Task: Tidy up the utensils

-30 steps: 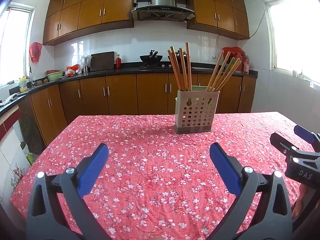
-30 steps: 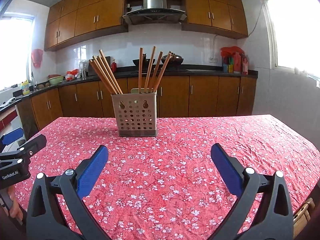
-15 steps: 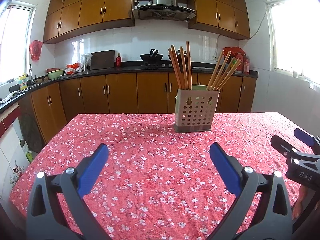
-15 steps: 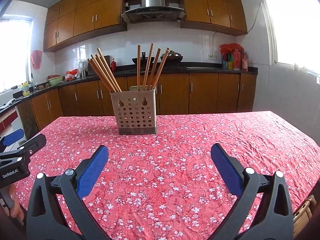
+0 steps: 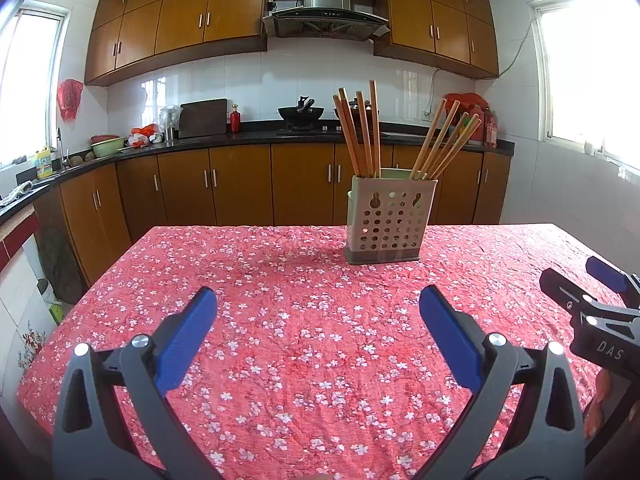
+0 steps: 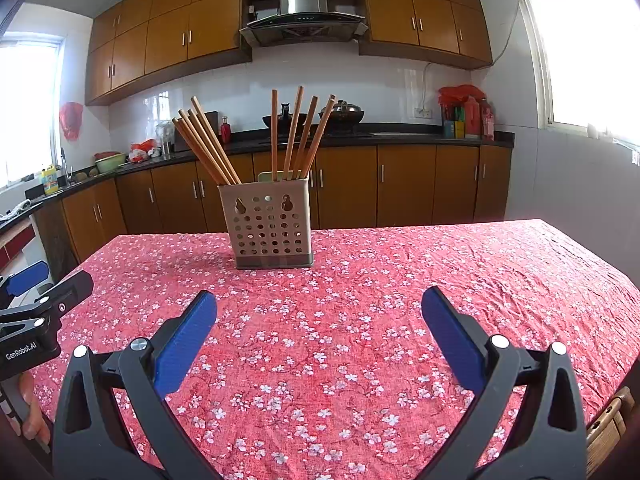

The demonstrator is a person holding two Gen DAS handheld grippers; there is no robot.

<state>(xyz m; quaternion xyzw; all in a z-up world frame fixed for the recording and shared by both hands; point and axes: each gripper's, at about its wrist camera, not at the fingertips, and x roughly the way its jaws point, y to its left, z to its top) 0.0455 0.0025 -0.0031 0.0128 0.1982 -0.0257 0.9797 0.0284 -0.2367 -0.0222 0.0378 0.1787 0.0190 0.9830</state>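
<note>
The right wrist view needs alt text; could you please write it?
An open right hand-held gripper hovers over a red floral tablecloth, facing a perforated utensil holder of wooden chopsticks. The left hand-held gripper shows at the left edge.

Kitchen interior. Wall: white tile (image 5: 248,80). Upper cabinets (image 5: 180,20): brown wood, metal handles, running along the back wall. Range hood (image 5: 326,12): steel, set between the upper cabinets. Lower cabinets (image 5: 240,184): brown wood beneath a black counter (image 5: 248,136). Windows: one at left (image 5: 28,80), one at right (image 5: 588,76), both admitting bright daylight. Table: covered by a red floral cloth (image 5: 320,340). Counter carries a wok (image 5: 301,112), a cutting board (image 5: 202,117) and a red bottle (image 5: 235,118).
</note>
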